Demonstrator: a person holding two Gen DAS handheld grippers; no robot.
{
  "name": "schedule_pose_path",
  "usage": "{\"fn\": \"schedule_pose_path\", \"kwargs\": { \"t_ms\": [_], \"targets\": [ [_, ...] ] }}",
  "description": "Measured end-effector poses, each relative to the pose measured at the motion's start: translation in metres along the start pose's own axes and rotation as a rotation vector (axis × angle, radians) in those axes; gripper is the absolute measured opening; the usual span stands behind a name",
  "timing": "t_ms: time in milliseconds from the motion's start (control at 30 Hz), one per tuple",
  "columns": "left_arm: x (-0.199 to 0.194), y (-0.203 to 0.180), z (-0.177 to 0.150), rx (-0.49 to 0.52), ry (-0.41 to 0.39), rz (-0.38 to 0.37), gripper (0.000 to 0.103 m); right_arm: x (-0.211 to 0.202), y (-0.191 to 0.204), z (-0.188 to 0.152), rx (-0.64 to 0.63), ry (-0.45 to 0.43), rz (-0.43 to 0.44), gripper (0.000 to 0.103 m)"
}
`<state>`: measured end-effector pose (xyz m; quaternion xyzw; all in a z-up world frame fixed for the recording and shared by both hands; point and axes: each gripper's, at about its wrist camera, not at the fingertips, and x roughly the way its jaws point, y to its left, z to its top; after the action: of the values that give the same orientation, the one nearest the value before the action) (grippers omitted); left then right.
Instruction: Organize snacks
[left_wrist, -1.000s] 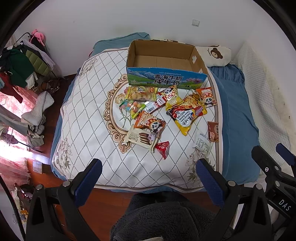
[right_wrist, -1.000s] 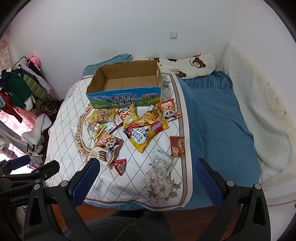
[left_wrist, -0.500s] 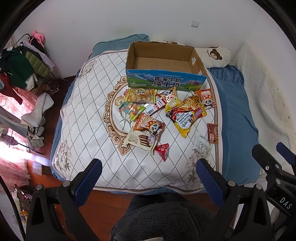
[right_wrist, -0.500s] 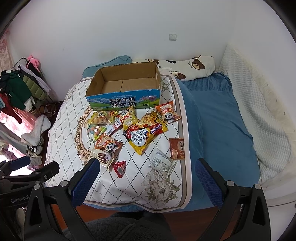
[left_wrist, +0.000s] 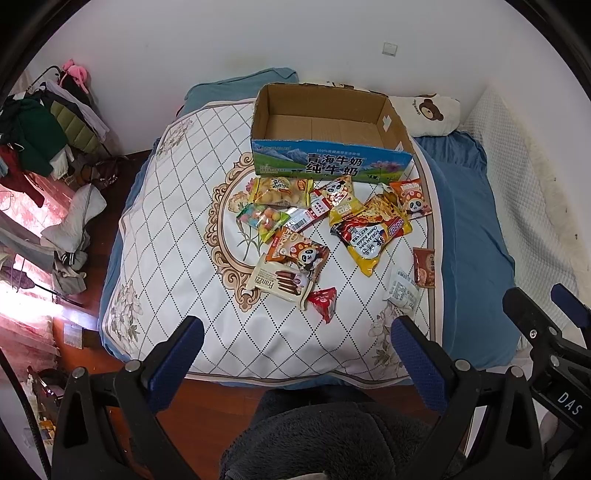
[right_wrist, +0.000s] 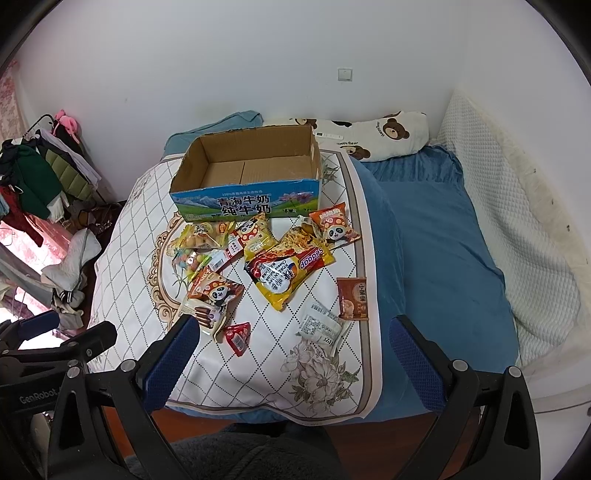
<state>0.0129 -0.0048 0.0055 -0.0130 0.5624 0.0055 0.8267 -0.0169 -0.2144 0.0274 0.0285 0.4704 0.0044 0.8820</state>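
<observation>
An open, empty cardboard box (left_wrist: 325, 125) (right_wrist: 255, 166) with a blue printed front stands at the far end of a white quilted mat (left_wrist: 177, 229) on the bed. Several snack packets lie in front of it: a large yellow noodle bag (left_wrist: 373, 232) (right_wrist: 288, 269), panda packets (left_wrist: 303, 251) (right_wrist: 216, 291), a candy bag (left_wrist: 262, 219), a biscuit pack (left_wrist: 277, 282), a small red packet (left_wrist: 323, 301) (right_wrist: 238, 336), a white packet (left_wrist: 400, 290) (right_wrist: 321, 328) and a brown packet (left_wrist: 424, 266) (right_wrist: 352, 297). My left gripper (left_wrist: 295, 354) and right gripper (right_wrist: 293, 354) hang open and empty above the bed's near edge, short of the snacks.
A bear-print pillow (right_wrist: 369, 134) lies behind the box. Blue bedding (right_wrist: 436, 251) covers the right of the bed, with a white quilted cover (right_wrist: 517, 229) along the wall. Clothes hang on a rack (left_wrist: 40, 125) at the left. A dark fleece garment (left_wrist: 325, 439) is below the grippers.
Both views have shifted slightly, so the box and snacks sit a little lower in the frames. Nothing on the bed has moved and both grippers stay open.
</observation>
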Motion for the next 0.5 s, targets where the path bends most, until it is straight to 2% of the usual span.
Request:
{"fn": "schedule_pose_path", "kwargs": {
  "t_ms": [500],
  "targets": [
    [-0.0025, 0.0004, 0.0019, -0.001, -0.009, -0.008, 0.103, 0.0007, 0.0, 0.0017, -0.001, -0.003, -0.001, 0.103]
  ]
}}
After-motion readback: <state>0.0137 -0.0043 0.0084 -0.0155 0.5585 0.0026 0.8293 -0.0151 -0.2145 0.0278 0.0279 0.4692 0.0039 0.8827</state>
